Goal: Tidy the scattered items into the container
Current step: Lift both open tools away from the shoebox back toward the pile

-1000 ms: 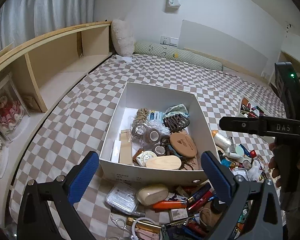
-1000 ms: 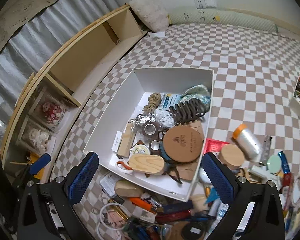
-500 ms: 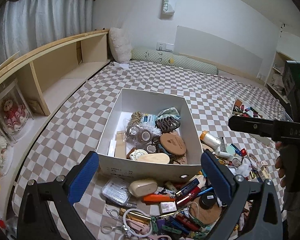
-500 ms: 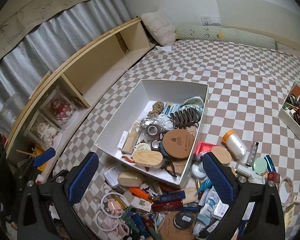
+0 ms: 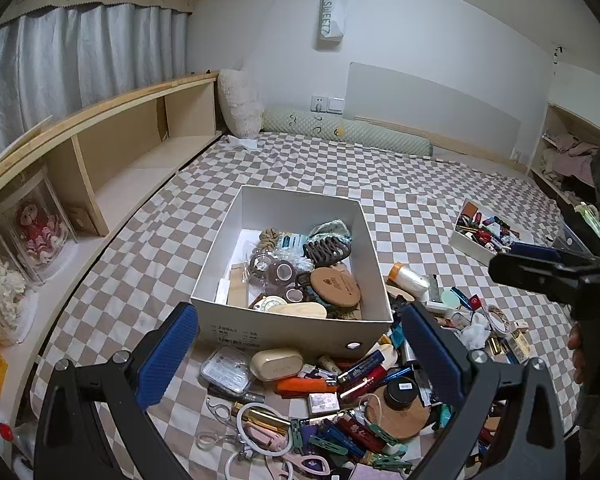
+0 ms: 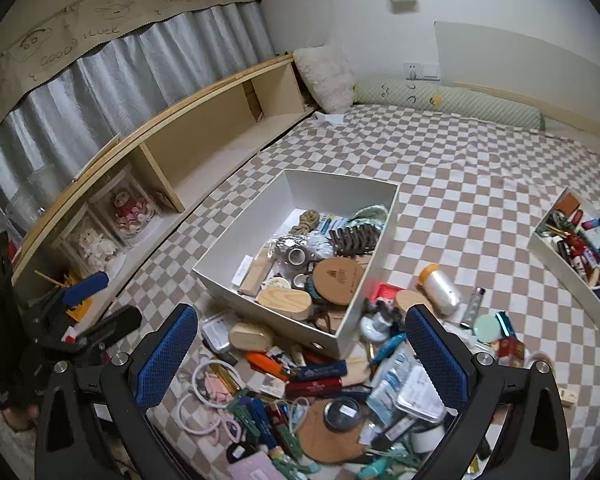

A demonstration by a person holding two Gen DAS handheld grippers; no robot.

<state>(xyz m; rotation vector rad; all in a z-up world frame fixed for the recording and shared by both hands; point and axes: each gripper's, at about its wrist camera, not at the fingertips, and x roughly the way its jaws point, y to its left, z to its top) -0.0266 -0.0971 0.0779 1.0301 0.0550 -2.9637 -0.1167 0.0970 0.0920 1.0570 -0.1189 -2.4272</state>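
Left tongs (image 5: 300, 356): blue-padded black tongs, spread wide, nothing between the pads, held above the near part of the heap.
Right tongs (image 6: 302, 356): the same make, also spread wide and empty, above the heap; in the left view they show side-on at the far right edge, a hand under them.
Under both tongs: a heap of scattered small items (image 5: 340, 408) on the brown-and-white checked bedcover (image 5: 400, 184): clips, pens, rings, tubes.
Between the left pads: a cream oval plastic case (image 5: 277, 363) touching a clear flat plastic packet (image 5: 226, 372), an orange flat tool (image 5: 306, 384) just nearer than the case.
Between the right pads: a round cork coaster (image 6: 332, 432) with a small black round tin (image 6: 342, 413) on it.
Just beyond the tongs: a white rectangular cardboard box (image 5: 296, 330), open-topped, partly filled; its near wall borders the heap.
In the box: a round brown disc (image 5: 336, 286), a pale wooden oval block (image 5: 298, 311), a dark claw hair clip (image 5: 326, 247), a knotted rope piece (image 5: 269, 237).
Beside the box, right of it: a silver bottle with an orange cap (image 6: 440, 288), lying on its side.
Far right: a second white tray of small items (image 6: 580, 252), well apart from the box.
Far left: a long wooden shelf (image 5: 112, 148) along the bed.
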